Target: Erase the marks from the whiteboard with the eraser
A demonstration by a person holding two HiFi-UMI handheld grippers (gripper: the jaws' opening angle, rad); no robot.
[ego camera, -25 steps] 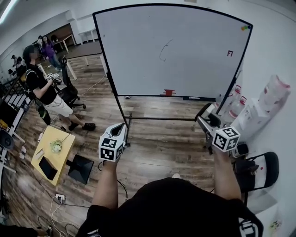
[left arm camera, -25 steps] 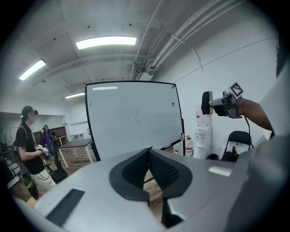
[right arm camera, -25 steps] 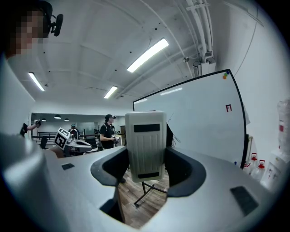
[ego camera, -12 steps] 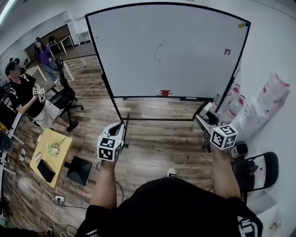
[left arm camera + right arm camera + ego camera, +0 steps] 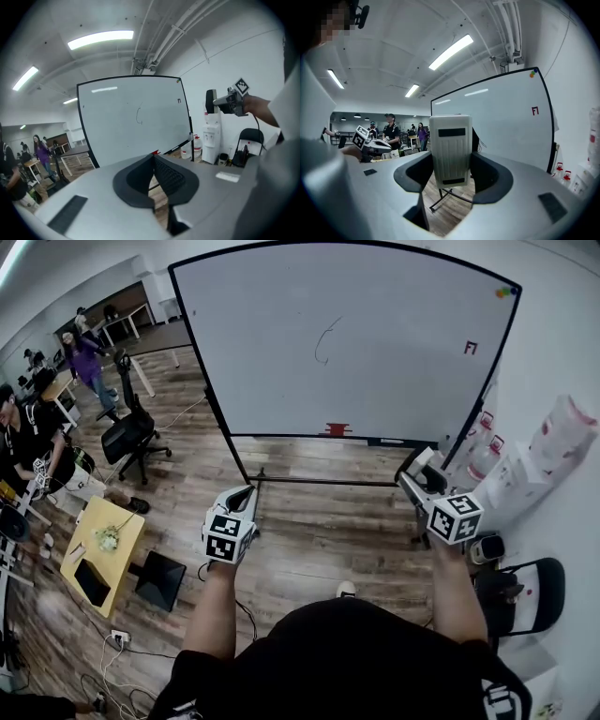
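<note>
- the whiteboard [image 5: 375,381] is standing well apart from both grippers.
- the left gripper [image 5: 153,176] is hovering with jaws pressed together, empty.
- the right gripper [image 5: 451,171] is clamping the grey eraser [image 5: 450,140] upright.
- a black curved mark [image 5: 325,338] and a red mark [image 5: 471,348] are showing on the board.

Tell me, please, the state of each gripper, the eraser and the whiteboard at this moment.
left gripper: shut, nothing between its jaws.
right gripper: shut on the eraser.
eraser: clamped between the right gripper's jaws, apart from the board.
whiteboard: upright, not yet wiped; a curved black mark and a small red mark are on it.
</note>
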